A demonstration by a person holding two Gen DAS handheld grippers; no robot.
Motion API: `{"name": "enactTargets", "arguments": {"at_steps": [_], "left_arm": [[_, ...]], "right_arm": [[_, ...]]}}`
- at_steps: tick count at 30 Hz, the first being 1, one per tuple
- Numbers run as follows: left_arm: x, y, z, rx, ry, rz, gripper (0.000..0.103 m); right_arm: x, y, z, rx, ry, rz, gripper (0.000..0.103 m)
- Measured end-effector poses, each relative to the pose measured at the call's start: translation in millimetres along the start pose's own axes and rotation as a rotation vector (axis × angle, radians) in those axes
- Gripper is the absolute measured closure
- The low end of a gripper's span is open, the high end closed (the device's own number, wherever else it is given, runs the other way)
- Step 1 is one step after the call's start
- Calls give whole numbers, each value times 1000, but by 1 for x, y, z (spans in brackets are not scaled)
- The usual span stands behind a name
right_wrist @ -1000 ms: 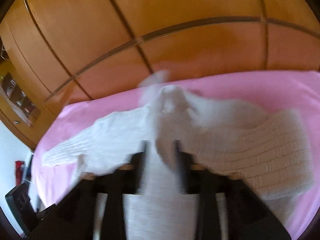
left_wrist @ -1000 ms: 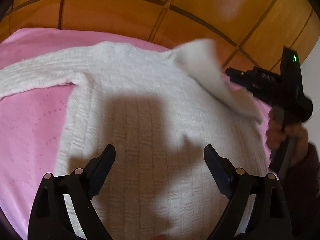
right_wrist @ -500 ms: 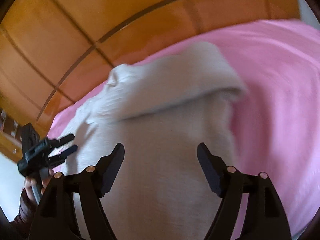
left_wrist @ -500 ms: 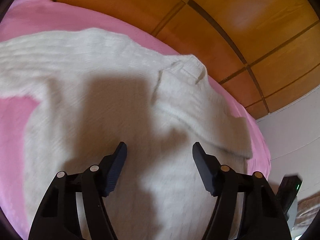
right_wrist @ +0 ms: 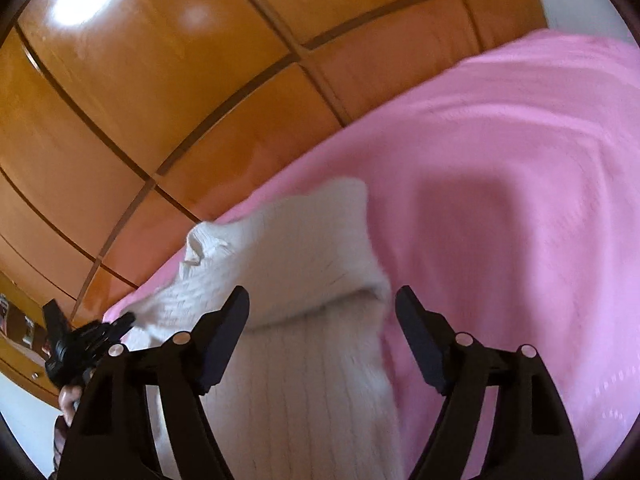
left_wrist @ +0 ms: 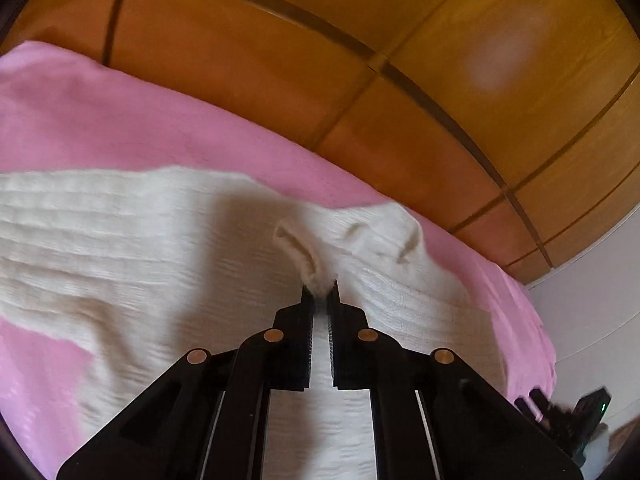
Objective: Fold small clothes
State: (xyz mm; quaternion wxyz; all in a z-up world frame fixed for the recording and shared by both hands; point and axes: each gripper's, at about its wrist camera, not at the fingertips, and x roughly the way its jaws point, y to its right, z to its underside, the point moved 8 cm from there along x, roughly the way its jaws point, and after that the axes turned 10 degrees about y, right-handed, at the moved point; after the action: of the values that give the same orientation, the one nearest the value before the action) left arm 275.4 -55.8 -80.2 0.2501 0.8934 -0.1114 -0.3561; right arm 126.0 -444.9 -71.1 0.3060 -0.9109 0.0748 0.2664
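Observation:
A white knit sweater (left_wrist: 140, 248) lies flat on a pink bed cover (left_wrist: 120, 128). Its right sleeve is folded across the body, seen in the right wrist view (right_wrist: 304, 256). My left gripper (left_wrist: 320, 292) is shut on the sweater's neckline, pinching a raised ridge of knit (left_wrist: 300, 248). My right gripper (right_wrist: 322, 304) is open and empty, just above the folded sleeve's edge near the sweater's right side. The left gripper also shows at the left edge of the right wrist view (right_wrist: 80, 344). The right gripper shows at the lower right of the left wrist view (left_wrist: 576, 420).
An orange wooden panelled wardrobe (left_wrist: 360, 60) stands right behind the bed; it also fills the back of the right wrist view (right_wrist: 160, 80). The pink cover (right_wrist: 520, 200) stretches to the right of the sweater. A white wall (left_wrist: 600, 320) lies at the right.
My right gripper let go of the sleeve, which now lies folded over the body, and drew back open. My left gripper moved in and closed on the neckline.

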Motion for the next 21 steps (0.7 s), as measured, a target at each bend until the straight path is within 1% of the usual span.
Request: {"name": "enactTargets", "arguments": {"at_steps": [2,4,5,7,8,9,10,11,12,13,14,15,16,19,21], "left_arm": [[1,-7,5,8,-21,-17,97],[10,-13,14,40,-45,-56,97],[13,-15,20,60,-53,-77,97],[22,-24,31,106,-74,-142,97],[26,-28,35,121,-83,-162,97],[28,-31,38,150,-77,-177,93],[26,-32,38,185,-53,-191,93],[24,-31,38,208,-44,-206,85],[18,-32,38,221,-37,-218,77],[14,-32,37,212,-36,-215,72],[9,-32,35,197,-33,-211,58],[-1,-36,32,160,-13,-206,46],[-9,-42,30,138,3,-204,43],[-36,-61,28,56,42,-191,43],[-60,-77,27,9,66,-174,43]], "right_arm": [[19,-14,0,-39,-13,-7,31],[38,-21,4,-76,-40,2,32],[53,-24,9,-102,-65,29,32],[71,-23,21,-146,-102,76,32],[79,-22,26,-176,-112,103,32],[84,-22,31,-233,-97,135,30],[85,-25,34,-281,-78,152,26],[86,-28,38,-326,-63,175,25],[85,-28,39,-345,-58,190,24],[85,-29,39,-366,-58,208,24],[85,-30,39,-372,-58,215,23],[83,-31,38,-375,-56,227,21],[79,-34,37,-373,-53,230,16],[60,-52,40,-367,-11,202,12],[49,-63,51,-383,-14,178,10]]}}
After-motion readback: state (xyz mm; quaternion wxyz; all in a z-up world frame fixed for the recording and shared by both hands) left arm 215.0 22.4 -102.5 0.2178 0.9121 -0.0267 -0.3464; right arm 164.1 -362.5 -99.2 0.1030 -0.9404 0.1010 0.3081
